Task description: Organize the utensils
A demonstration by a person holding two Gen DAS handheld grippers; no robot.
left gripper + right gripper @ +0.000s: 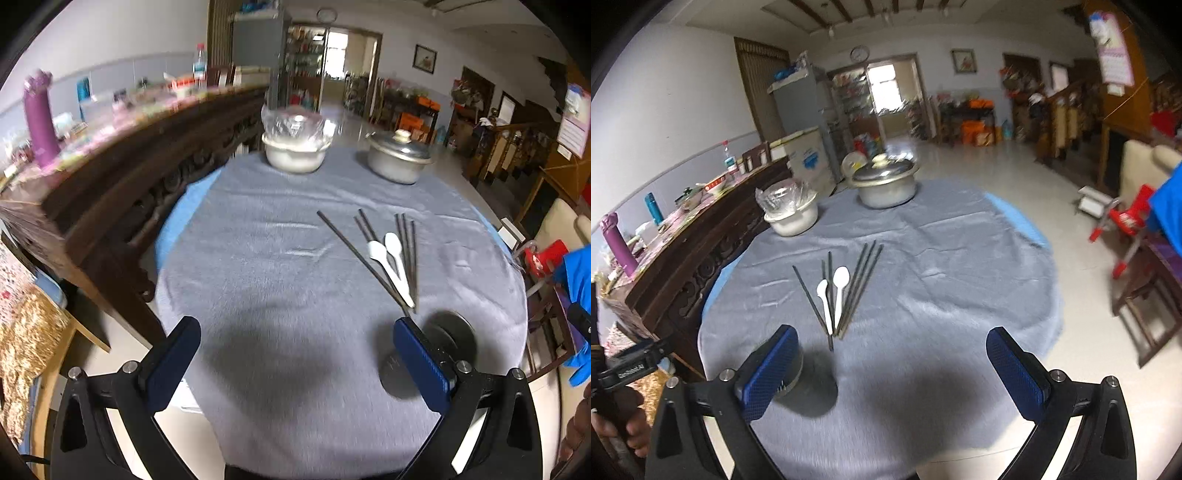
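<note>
Several dark chopsticks (369, 258) and two white plastic spoons (391, 258) lie fanned out on the grey tablecloth (277, 240); they also show in the right wrist view, chopsticks (862, 284) and spoons (833, 295). A dark metal holder cup (436, 354) lies on its side at the near end of the utensils, also in the right wrist view (809, 384). My left gripper (297, 360) is open and empty, above the cloth left of the cup. My right gripper (892, 369) is open and empty, right of the cup.
A white bowl covered with plastic wrap (295, 147) and a lidded metal pot (399, 155) stand at the table's far edge. A dark carved wooden sideboard (129, 177) runs along the left. Chairs and a red stool (1123, 229) stand to the right.
</note>
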